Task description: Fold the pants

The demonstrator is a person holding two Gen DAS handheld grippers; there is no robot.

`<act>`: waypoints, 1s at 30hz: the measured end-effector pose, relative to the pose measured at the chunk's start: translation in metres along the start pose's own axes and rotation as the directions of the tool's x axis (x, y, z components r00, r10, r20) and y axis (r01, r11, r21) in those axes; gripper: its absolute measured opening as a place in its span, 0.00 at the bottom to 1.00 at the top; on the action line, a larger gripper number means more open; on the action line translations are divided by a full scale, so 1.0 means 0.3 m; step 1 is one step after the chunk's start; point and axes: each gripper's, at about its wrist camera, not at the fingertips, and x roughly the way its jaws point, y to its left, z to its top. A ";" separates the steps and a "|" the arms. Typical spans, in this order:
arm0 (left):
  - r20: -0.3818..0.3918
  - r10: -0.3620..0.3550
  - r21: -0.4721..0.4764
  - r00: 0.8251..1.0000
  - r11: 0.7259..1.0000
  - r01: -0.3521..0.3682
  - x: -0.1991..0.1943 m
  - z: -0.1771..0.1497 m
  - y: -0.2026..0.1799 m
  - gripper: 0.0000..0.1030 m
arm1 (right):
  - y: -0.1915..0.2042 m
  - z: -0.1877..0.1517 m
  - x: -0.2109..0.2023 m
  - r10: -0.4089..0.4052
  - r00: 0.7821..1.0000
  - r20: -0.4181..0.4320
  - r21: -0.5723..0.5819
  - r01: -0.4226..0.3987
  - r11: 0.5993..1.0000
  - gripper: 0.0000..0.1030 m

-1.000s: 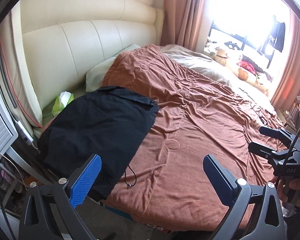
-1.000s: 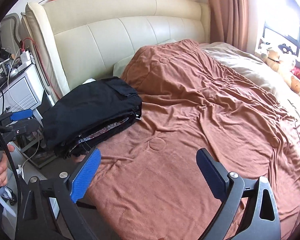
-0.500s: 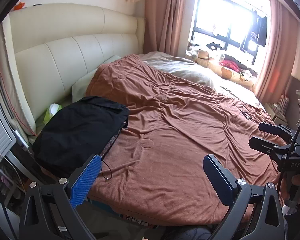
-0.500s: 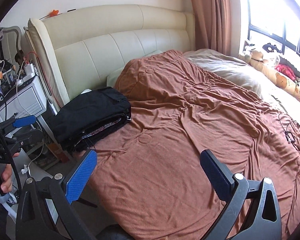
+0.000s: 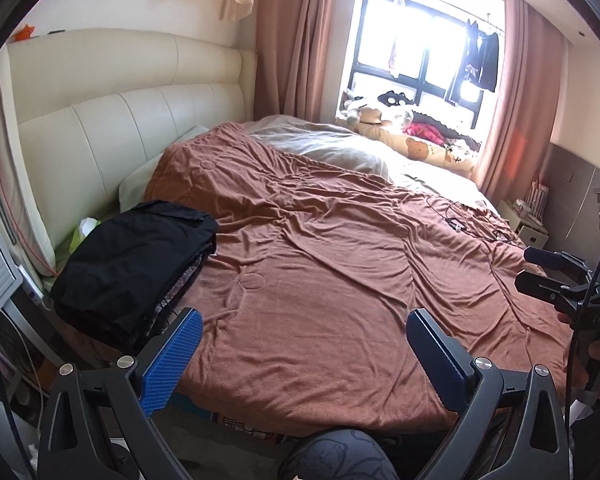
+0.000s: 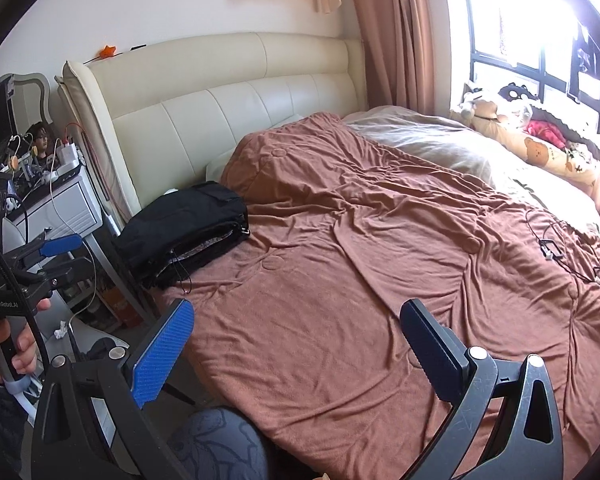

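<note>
My left gripper (image 5: 300, 344) and right gripper (image 6: 296, 336) hung wide apart, holding nothing, above the brown blanket (image 5: 340, 280); the folded black pants (image 5: 136, 264) lay stacked near the headboard (image 6: 220, 120).

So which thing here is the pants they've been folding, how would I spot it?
Start at the cream padded headboard and drop to the brown blanket covering the bed. At the blanket's corner nearest the white bedside cabinet sits the folded black pants, a squared-off bundle and the only black cloth on the bed.
</note>
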 end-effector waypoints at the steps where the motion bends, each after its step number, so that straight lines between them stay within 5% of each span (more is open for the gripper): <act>1: 0.005 -0.006 -0.002 1.000 1.000 0.006 -0.013 -0.007 -0.011 1.00 | -0.004 -0.016 -0.021 -0.007 1.000 0.000 0.003 0.007 1.000 1.00; 19: 0.066 -0.040 0.075 0.997 0.997 0.035 -0.224 -0.182 -0.178 1.00 | 0.028 -0.221 -0.318 -0.092 0.995 0.046 0.014 0.092 0.996 1.00; 30: 0.145 -0.061 0.147 0.988 0.988 0.040 -0.361 -0.291 -0.267 1.00 | 0.082 -0.395 -0.482 -0.220 0.966 0.135 0.076 0.211 0.975 1.00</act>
